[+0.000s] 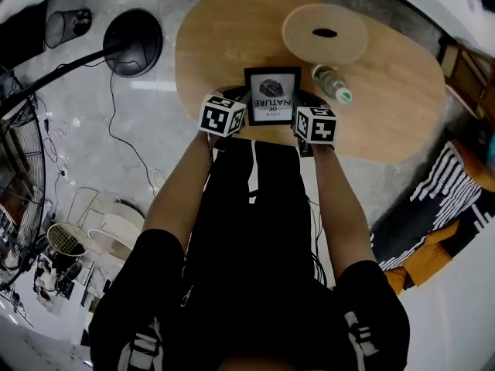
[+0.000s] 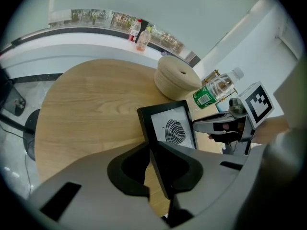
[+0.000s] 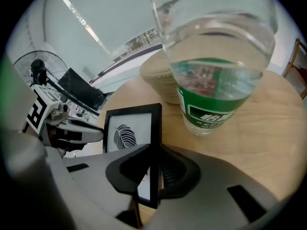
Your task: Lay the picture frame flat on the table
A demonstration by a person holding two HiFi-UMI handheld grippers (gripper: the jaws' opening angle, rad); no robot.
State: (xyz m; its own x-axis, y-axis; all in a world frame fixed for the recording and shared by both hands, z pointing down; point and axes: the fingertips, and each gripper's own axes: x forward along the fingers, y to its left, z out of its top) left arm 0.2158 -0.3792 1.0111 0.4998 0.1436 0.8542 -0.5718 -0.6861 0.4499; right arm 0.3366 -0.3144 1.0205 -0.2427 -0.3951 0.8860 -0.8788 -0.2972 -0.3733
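Black rectangular picture frame [image 1: 272, 95], oval wooden table [image 1: 224, 45]

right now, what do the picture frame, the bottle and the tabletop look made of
picture frame: matte black border, wood or plastic, cannot tell.
bottle: clear glossy plastic, see-through with a green label.
tabletop: light wood or veneer, visible grain, satin.

Reads as a lived-in lounge or studio room, not a kitchen or workshop. Evidence: oval wooden table [image 1: 232, 45] on a grey stone-look floor [image 1: 85, 130], pedestal fan [image 1: 133, 43], wire waste basket [image 1: 66, 26], loose cable [image 1: 116, 130], badminton racket [image 1: 68, 239] among clutter, striped textile [image 1: 452, 182], wooden chair [image 1: 464, 72], drinks bottles [image 2: 135, 30] on a white ledge [image 2: 72, 32].
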